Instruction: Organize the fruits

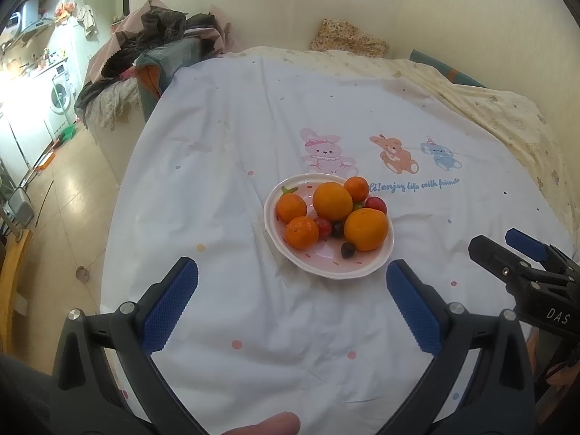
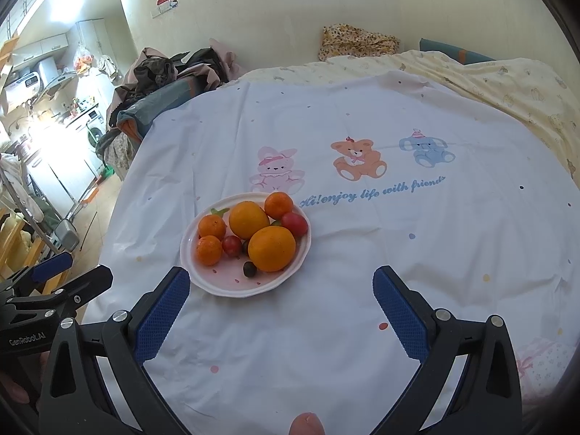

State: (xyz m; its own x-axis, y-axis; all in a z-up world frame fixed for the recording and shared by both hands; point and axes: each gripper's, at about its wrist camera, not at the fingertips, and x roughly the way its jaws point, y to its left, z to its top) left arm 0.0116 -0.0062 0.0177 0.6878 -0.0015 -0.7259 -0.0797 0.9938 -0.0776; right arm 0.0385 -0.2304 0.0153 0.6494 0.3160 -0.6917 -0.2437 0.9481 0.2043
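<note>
While both grippers' jaws gape empty, the plate holds five oranges and four grapes.

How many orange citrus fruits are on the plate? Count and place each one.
5, all on the plate: two large oranges, one central, one nearest the right edge; three mandarins, far edge, left, front-left. Others may be hidden beneath.

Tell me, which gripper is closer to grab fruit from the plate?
Probably the left gripper: the plate sits almost straight ahead between its open fingers. From the right gripper, also open, the plate lies off to its left.
</note>
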